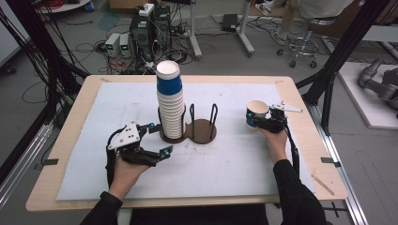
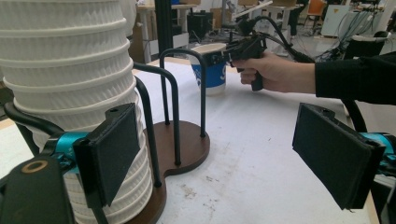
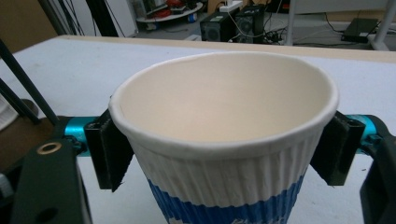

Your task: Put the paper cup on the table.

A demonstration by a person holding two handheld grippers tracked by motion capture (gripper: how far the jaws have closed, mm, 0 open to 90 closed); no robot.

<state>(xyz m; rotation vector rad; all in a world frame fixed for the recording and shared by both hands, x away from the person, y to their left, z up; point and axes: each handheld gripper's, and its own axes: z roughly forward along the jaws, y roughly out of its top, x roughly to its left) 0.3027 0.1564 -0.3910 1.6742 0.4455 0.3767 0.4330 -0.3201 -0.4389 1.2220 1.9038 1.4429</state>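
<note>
Open fingers (image 2: 112, 154) beside the cup stack (image 2: 70, 88); beyond, a gripper (image 2: 224, 53) clasps a cup (image 2: 210, 74)

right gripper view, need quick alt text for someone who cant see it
A white ribbed paper cup with a blue band, upright and empty, sits clamped between the right gripper's two black pads. Behind it lies the white-covered table, with computer equipment on the floor beyond.
</note>
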